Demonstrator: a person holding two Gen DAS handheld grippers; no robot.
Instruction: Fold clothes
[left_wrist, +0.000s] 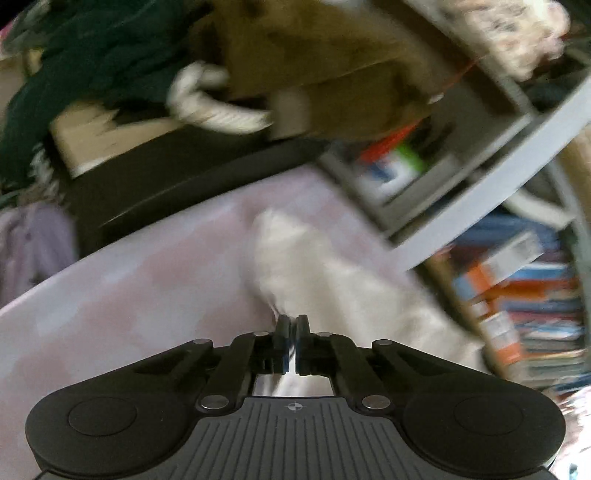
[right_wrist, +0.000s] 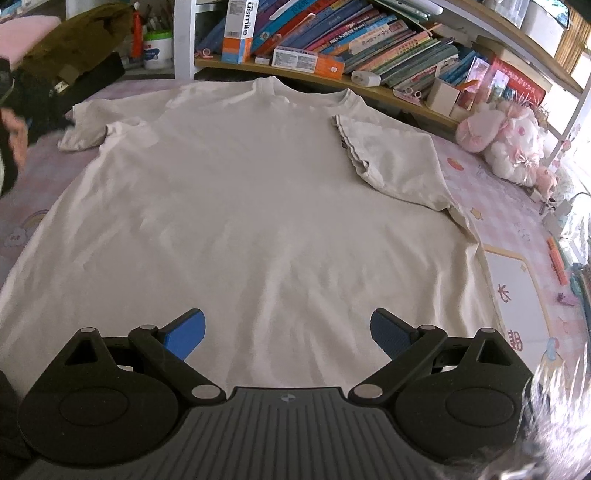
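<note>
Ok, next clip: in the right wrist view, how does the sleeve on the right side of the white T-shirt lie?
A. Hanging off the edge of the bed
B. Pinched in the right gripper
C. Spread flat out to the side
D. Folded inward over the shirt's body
D. The sleeve lies turned in across the white T-shirt, its hem facing the chest, while the right gripper is open and holds nothing.

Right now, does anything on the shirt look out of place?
Yes. The shirt lies flat, but its right sleeve is flipped inward onto the chest, hem ruffled, while the left sleeve is bunched.
</note>
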